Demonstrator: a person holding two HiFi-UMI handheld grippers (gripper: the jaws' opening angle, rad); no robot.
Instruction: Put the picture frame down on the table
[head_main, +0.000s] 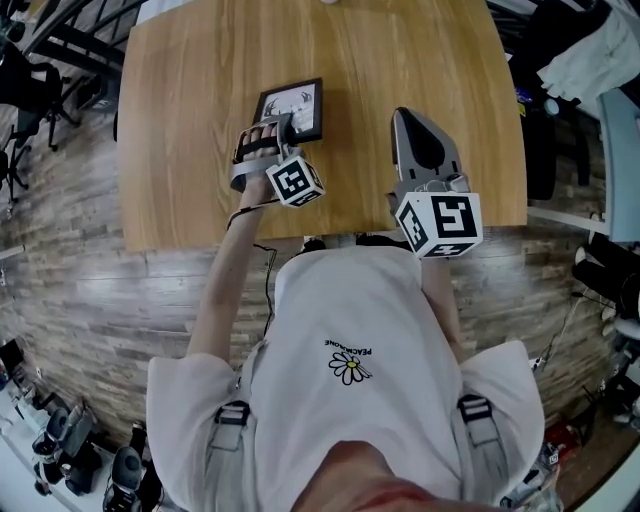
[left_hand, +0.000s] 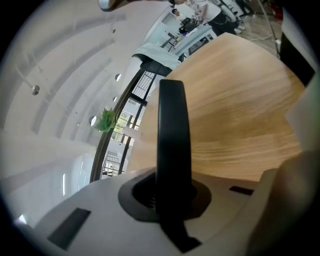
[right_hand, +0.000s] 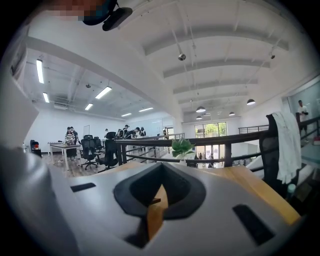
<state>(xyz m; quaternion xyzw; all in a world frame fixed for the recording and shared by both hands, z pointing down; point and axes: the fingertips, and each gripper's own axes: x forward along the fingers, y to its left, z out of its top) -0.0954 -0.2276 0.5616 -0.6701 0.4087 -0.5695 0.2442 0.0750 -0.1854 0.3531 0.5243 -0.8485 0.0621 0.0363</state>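
**One frame pinched over the wooden table**

One picture frame (head_main: 293, 108), black-edged with a pale print inside, is seen in the upper middle of the head view, over the table (head_main: 190, 110) and a little left of its centre. Its lower left corner is pinched by the left gripper (head_main: 268, 133). In the left gripper view the frame's dark edge (left_hand: 171, 130) is seen end-on, rising up the middle of the picture from between the two jaws, which are pressed onto it. Whether the frame lies flat on the wood or is held just clear of it cannot be told.

The right gripper (head_main: 405, 122) is seen to the right of the frame in the head view, well apart from it and above the table near the front edge. Its jaws are drawn together to a thin slit, and only a sliver of tabletop is seen through it, with nothing caught between them.

A marker cube (head_main: 294, 182) is carried just below the left gripper, and a larger-looking one (head_main: 440, 224) below the right. A white shirt (head_main: 360, 330) fills the lower middle of the head view. Plank flooring (head_main: 60, 230) is seen left of the table. A dark railing (right_hand: 210, 140), a green plant (right_hand: 182, 146) and office chairs (right_hand: 90, 147) are shown across the middle of the right gripper view.
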